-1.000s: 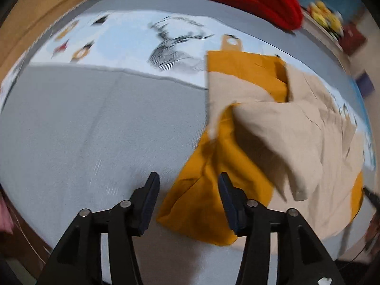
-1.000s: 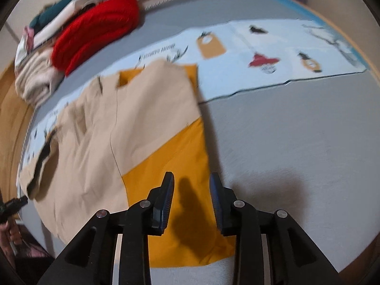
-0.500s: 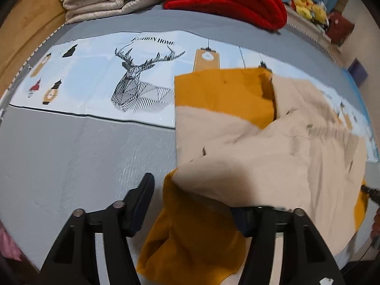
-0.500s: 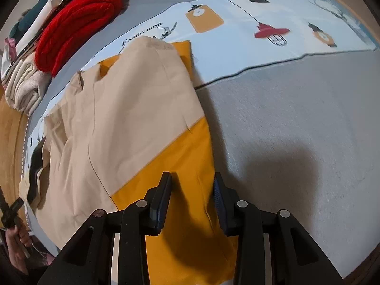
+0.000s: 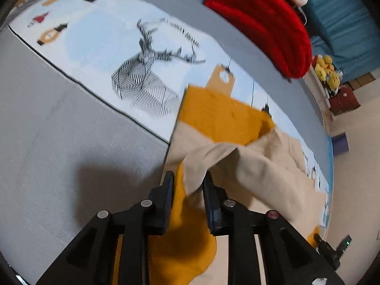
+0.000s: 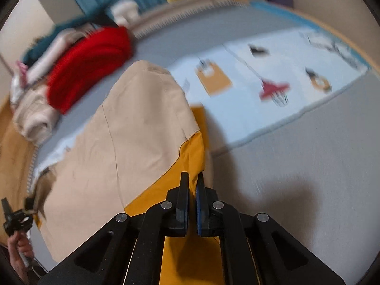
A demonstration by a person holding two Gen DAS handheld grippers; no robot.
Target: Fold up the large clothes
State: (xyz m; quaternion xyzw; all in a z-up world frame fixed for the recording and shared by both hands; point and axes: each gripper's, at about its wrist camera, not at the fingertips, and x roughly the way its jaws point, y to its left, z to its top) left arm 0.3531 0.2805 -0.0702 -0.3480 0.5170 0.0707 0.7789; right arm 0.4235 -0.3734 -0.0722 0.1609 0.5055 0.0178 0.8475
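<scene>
A large beige and mustard garment (image 5: 261, 166) lies on the grey bed. In the left wrist view my left gripper (image 5: 188, 178) has a bunched beige and mustard corner between its fingers. Its jaws are closing and the pads press on the cloth. In the right wrist view my right gripper (image 6: 192, 175) is shut on the mustard edge of the garment (image 6: 142, 118). That edge is raised, and the beige panel humps up behind it. The pinched cloth itself is hidden between the right pads.
The grey bed sheet (image 5: 59, 142) carries a light blue printed mat (image 5: 95, 42) with a deer drawing. A red blanket (image 5: 261, 23) and a cream folded blanket (image 6: 33, 116) sit at the far edge. A hand (image 6: 21, 244) shows at the lower left.
The left jaws moved onto the garment's corner and narrowed around it. The right jaws went from slightly apart to shut on the mustard edge, which has lifted off the bed.
</scene>
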